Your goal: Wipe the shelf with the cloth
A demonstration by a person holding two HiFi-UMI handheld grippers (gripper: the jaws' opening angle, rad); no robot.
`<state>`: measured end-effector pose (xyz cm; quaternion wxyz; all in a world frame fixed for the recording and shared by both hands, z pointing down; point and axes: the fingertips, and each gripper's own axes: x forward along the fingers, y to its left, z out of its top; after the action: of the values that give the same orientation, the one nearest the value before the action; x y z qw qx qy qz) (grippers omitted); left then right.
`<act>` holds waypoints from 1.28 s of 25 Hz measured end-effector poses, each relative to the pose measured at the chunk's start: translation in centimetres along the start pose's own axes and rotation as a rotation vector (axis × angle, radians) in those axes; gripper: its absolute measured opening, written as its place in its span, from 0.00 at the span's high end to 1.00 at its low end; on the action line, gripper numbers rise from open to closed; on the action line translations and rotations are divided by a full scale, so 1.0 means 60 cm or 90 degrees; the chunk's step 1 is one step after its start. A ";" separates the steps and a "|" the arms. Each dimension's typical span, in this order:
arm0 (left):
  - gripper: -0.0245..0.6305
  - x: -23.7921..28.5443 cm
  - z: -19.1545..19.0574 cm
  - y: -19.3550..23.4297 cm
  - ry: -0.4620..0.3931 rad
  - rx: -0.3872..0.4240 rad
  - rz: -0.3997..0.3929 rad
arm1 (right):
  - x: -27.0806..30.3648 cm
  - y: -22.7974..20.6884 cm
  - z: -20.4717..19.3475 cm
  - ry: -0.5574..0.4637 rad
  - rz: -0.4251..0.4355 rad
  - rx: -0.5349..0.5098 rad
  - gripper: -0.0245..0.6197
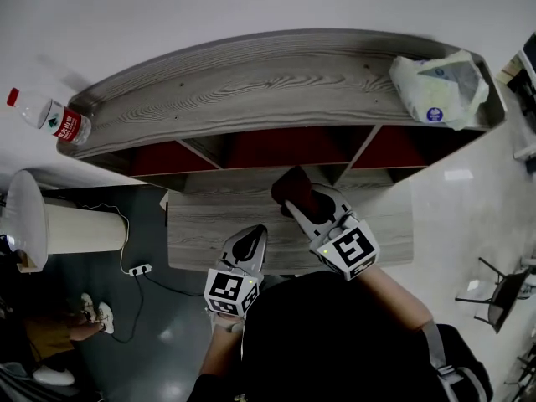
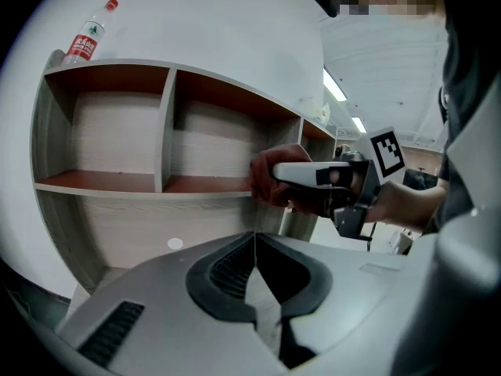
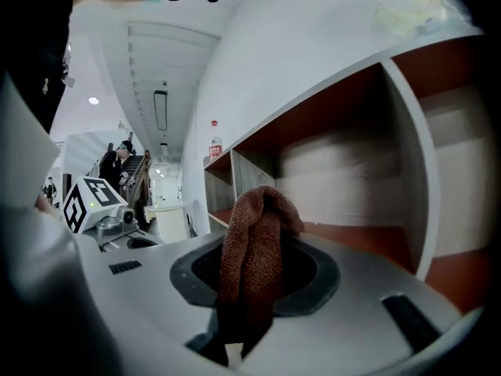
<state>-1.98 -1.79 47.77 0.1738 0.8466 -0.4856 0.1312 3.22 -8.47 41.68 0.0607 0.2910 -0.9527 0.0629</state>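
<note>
Gripping the brown cloth (image 3: 254,249) bunched in the clamped right gripper (image 1: 295,201) leaves a loose fold sticking out front for wiping, right at the mouth of the shelf (image 1: 251,82) middle cubby. Left gripper (image 1: 249,245) is pinched closed on nothing, parked lower down. Water bottle (image 1: 50,117) and plastic bag (image 1: 440,86) sit up top, so the cubbies look unblocked to me.

We are seeing the rust-brown cloth (image 1: 293,188) bunching in a folded hump between the right-hand jaws, at the front lip, 6 o'clock of the middle red-lined compartment of the grey wood-grain shelf (image 1: 251,82).
</note>
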 end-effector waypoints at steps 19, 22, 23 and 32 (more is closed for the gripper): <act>0.95 -0.029 0.005 0.186 -0.028 -0.004 -0.081 | 0.286 -0.014 0.001 0.202 -0.166 -0.229 0.81; 0.95 -0.027 0.002 0.199 -0.030 -0.009 -0.092 | 0.302 -0.019 -0.008 0.216 -0.175 -0.234 0.81; 0.95 -0.027 0.000 0.202 -0.028 -0.010 -0.097 | 0.305 -0.020 -0.010 0.221 -0.178 -0.238 0.81; 0.95 -0.021 -0.011 0.211 -0.022 -0.015 -0.124 | 0.309 -0.056 -0.013 0.241 -0.211 -0.253 0.80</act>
<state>-13.65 -6.46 49.99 0.1871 0.8899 -0.4054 0.0938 -10.08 -21.26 45.58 0.3016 0.4082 -0.8577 -0.0820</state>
